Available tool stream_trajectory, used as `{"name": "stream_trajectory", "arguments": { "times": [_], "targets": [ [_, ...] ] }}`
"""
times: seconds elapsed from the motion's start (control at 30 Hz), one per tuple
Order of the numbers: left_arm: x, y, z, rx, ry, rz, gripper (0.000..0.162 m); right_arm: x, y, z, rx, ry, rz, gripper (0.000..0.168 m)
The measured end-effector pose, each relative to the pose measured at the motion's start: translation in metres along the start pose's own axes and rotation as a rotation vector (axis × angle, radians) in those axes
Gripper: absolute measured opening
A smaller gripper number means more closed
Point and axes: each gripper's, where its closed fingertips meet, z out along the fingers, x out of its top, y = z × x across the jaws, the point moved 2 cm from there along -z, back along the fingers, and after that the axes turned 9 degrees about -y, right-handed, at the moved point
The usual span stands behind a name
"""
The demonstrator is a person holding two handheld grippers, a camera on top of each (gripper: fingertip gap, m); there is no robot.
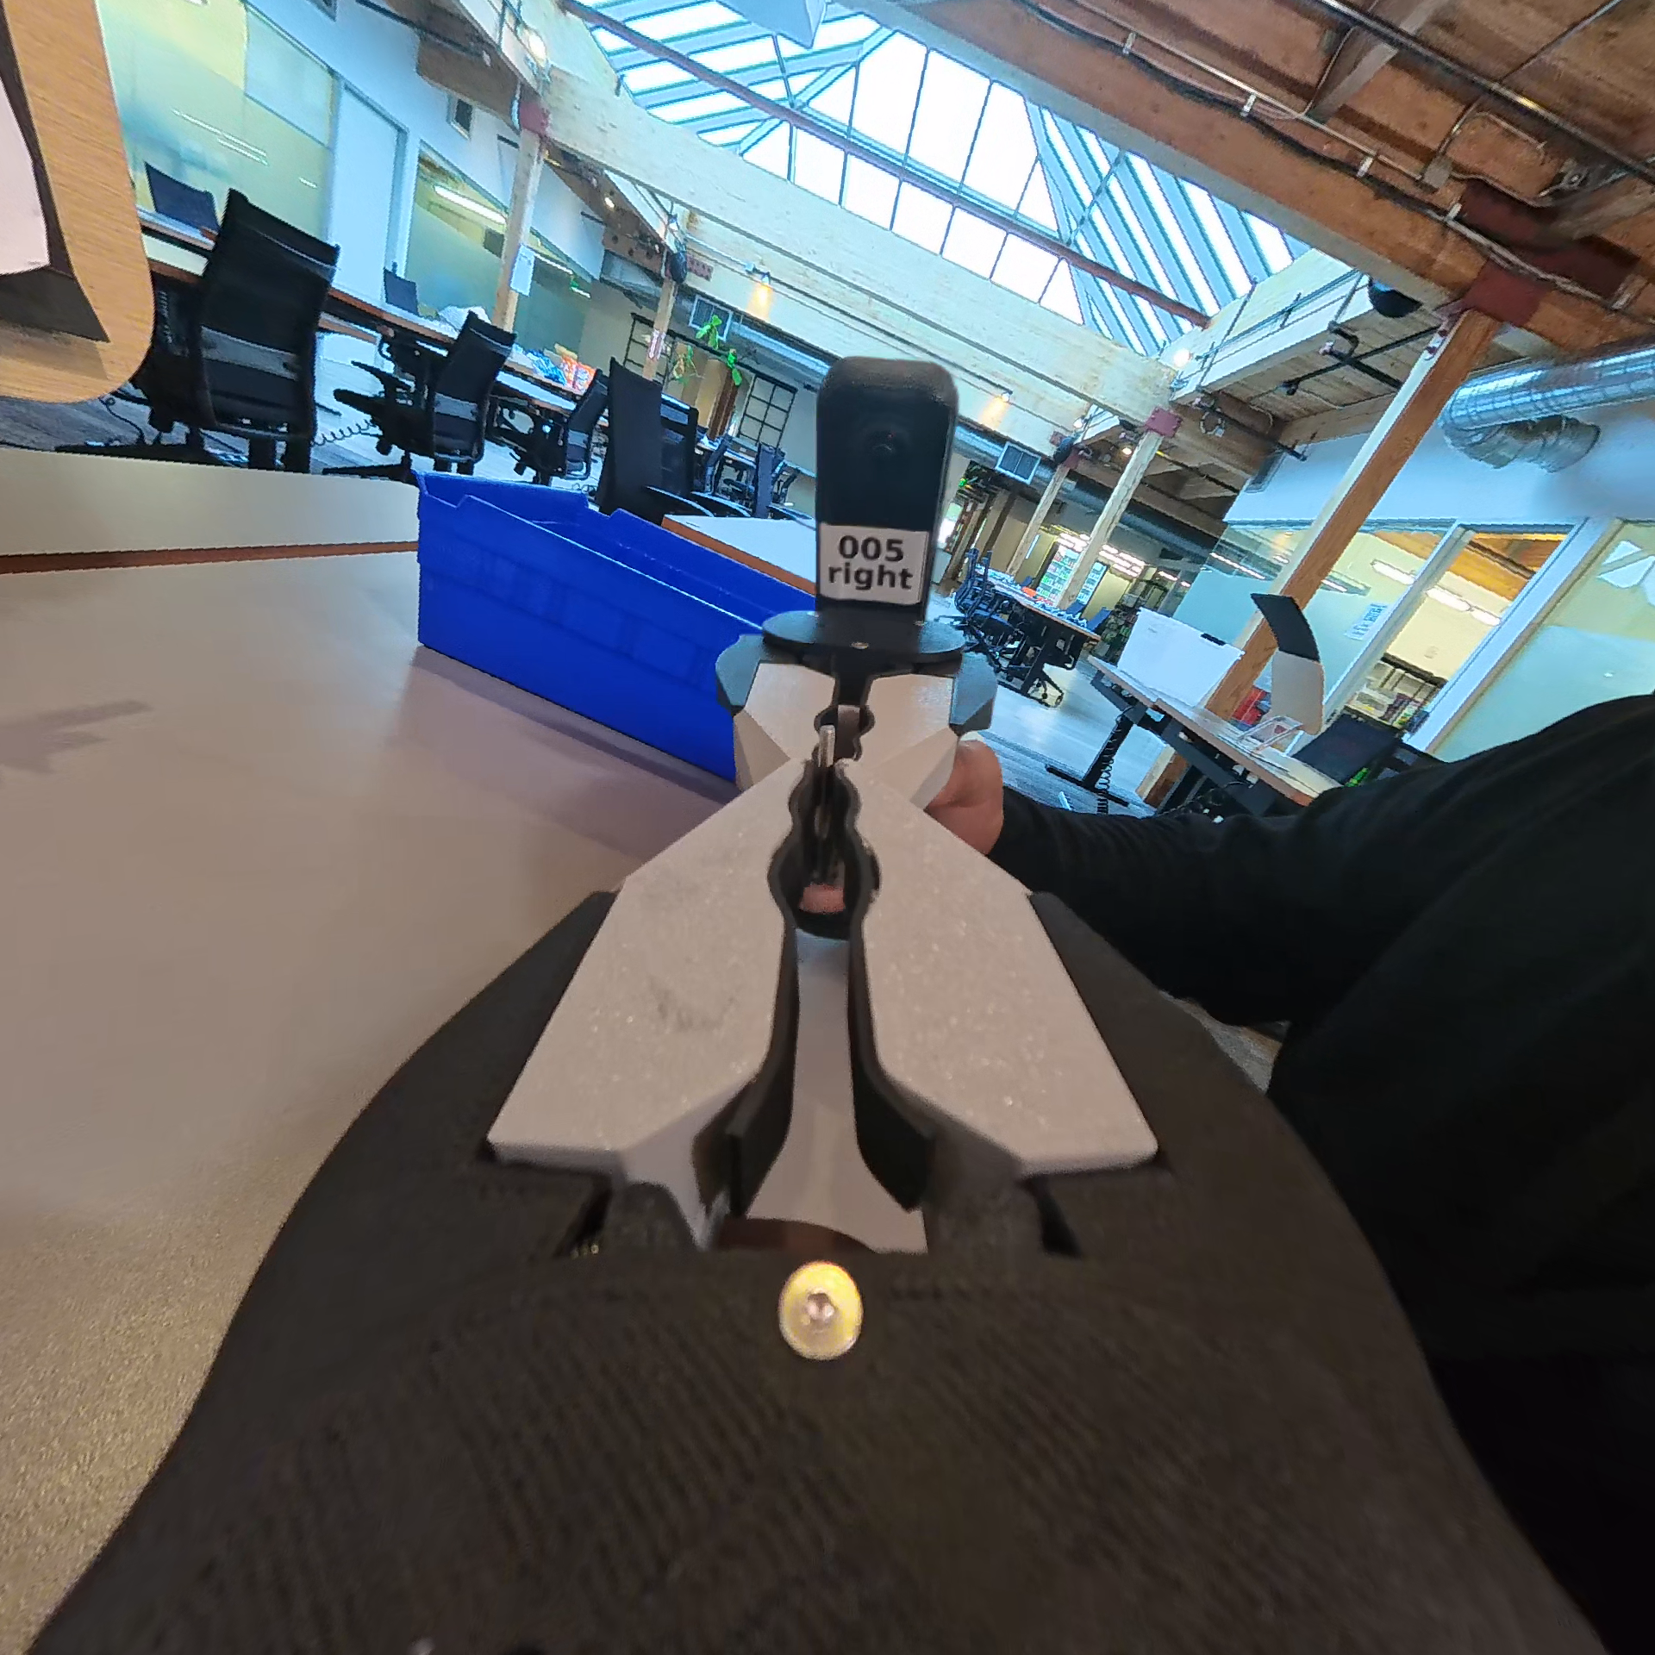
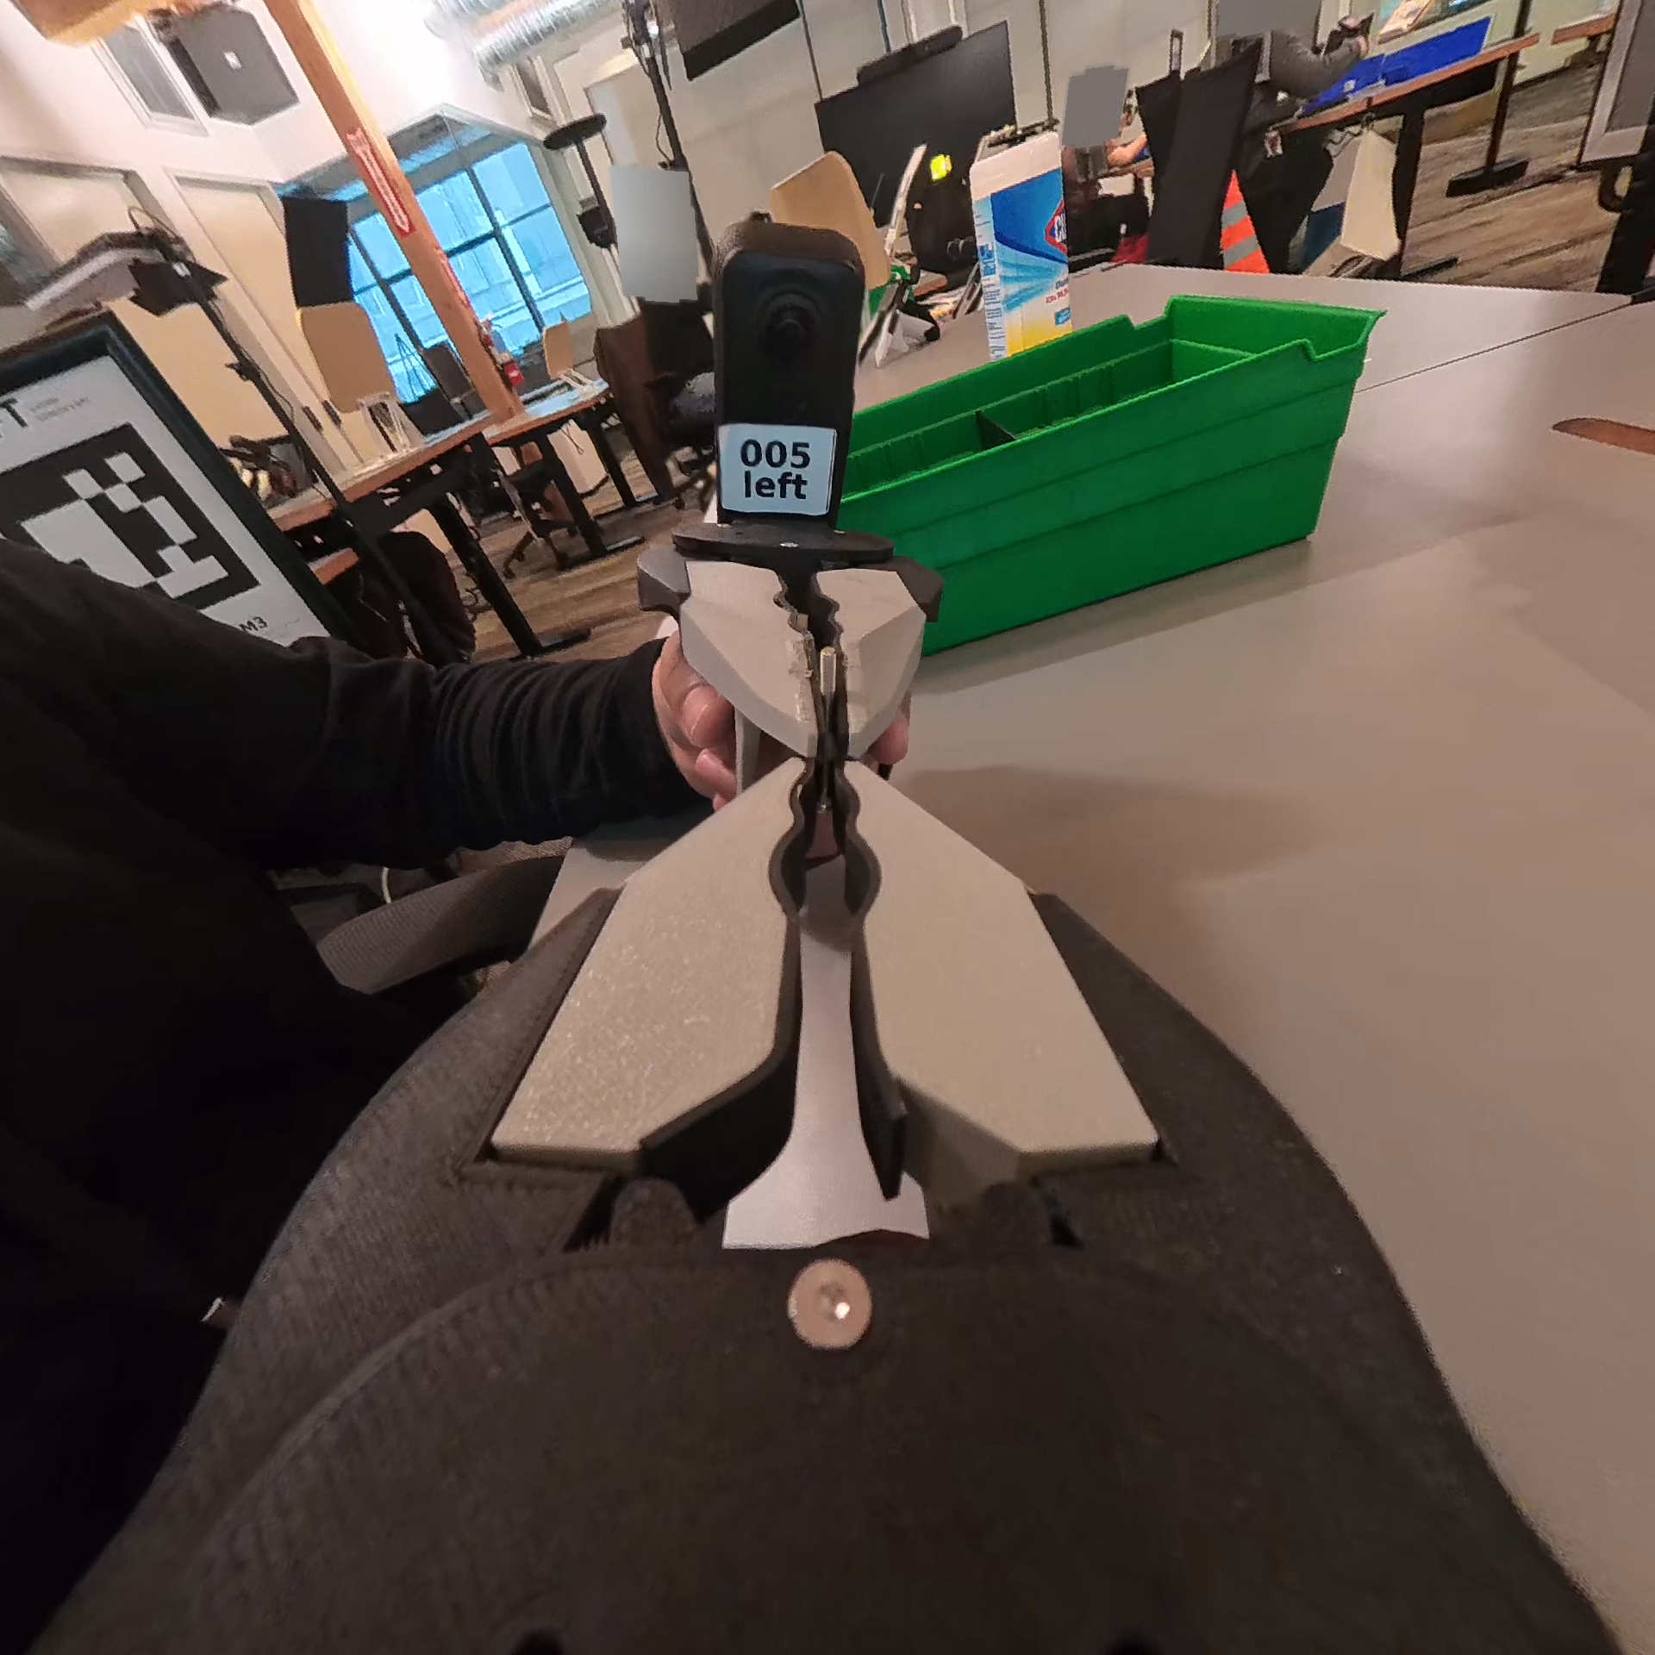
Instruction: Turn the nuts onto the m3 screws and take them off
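My two grippers meet tip to tip above the grey table [image 1: 224, 851]. My left gripper [image 1: 819, 793] is shut. In the right wrist view it [image 2: 828, 748] faces me with a small silver fastener [image 2: 828, 667] pinched upright between its fingers. My right gripper [image 2: 822, 790] is shut too. In the left wrist view it [image 1: 831, 761] holds a thin silver fastener [image 1: 826, 745] at its tips. I cannot tell which piece is the nut and which the screw. Whether the two pieces touch is hidden.
A blue bin [image 1: 573, 609] stands on the table behind the right gripper. A green divided bin [image 2: 1119, 484] and a wipes canister [image 2: 1021, 260] stand behind the left gripper. A person's hands [image 1: 972, 793] [image 2: 694, 716] and black sleeves hold the grippers.
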Motion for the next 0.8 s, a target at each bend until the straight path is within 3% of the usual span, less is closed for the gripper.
{"name": "stream_trajectory", "arguments": {
  "times": [0.67, 0.8],
  "targets": [
    [0.0001, -0.0005, -0.0025, 0.043, -0.028, 0.065, 0.000, -0.0018, 0.0007, 0.0000, 0.023, 0.017, 0.006, 0.000],
    [0.0030, -0.0025, -0.0050, 0.041, -0.007, 0.042, 0.000, -0.0045, 0.0020, -0.0009, -0.001, -0.012, -0.021, 0.007]
  ]
}}
